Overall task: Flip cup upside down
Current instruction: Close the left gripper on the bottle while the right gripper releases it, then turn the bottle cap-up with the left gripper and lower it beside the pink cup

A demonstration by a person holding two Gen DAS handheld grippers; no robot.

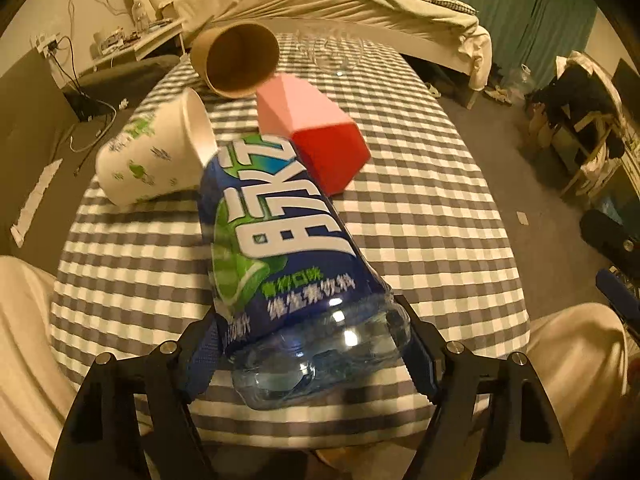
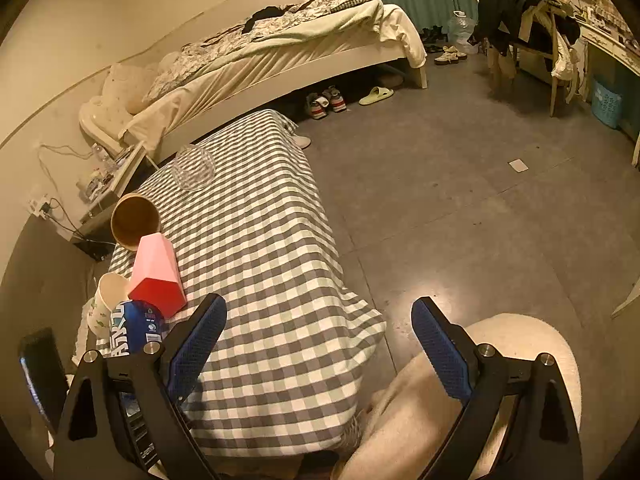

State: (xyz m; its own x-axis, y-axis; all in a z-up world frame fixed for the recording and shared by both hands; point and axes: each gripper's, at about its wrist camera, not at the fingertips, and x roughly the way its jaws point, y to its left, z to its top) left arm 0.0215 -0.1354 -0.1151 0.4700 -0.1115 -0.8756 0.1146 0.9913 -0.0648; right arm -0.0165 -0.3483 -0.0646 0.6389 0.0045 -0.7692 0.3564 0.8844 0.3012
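The left gripper (image 1: 316, 344) is clamping the clear base end of a blue-labelled drink bottle (image 1: 276, 236), its fingers closed against both sides, so the bottle is leaning away toward 11 o'clock over the checked tablecloth (image 1: 420, 240). Gripping low is likely leaving the neck end free to swing, though the neck itself is hidden behind the label.

At 10 o'clock from the bottle, a white paper cup with green print (image 1: 152, 160) is lying on its side, rim touching the bottle's far end. At 12 o'clock a pink-and-red faceted cup (image 1: 312, 128) is also lying tipped, and beyond it a brown paper cup (image 1: 236, 60) is showing its open mouth. A clear glass (image 1: 332, 52) is standing farther back.

The right gripper (image 2: 320, 344) is hanging wide open over the table edge, holding nothing, probably waiting clear.

Which cup is meant I cannot tell.
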